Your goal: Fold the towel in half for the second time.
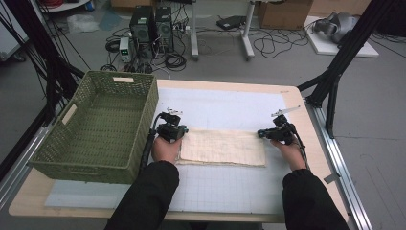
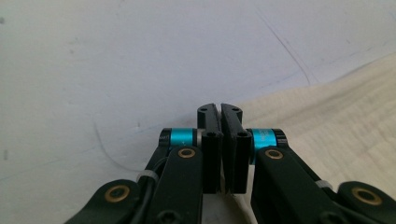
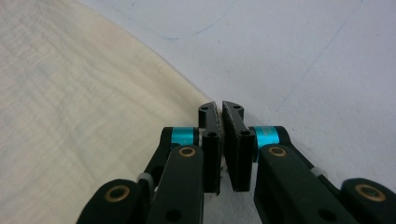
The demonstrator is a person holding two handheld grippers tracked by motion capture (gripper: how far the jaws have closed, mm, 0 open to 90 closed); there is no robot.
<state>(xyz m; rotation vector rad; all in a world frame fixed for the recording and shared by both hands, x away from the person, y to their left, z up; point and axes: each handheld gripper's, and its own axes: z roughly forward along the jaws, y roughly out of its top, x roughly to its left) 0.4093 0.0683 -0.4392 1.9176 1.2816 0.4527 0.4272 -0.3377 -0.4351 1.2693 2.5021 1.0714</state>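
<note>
While the folded cloth (image 1: 223,147) lies lengthwise left to right between them, your left hand-held gripper (image 1: 184,130) and right hand-held gripper (image 1: 261,133) sit closed at its far corners, whether pinching fabric is unclear.

On the desk (image 1: 225,211) a mat (image 1: 225,108) lies under a folded cloth (image 1: 222,147), with a basket (image 1: 98,124) to its left, the left tool (image 1: 183,130) and right tool (image 1: 261,133) at its far corners.
</note>
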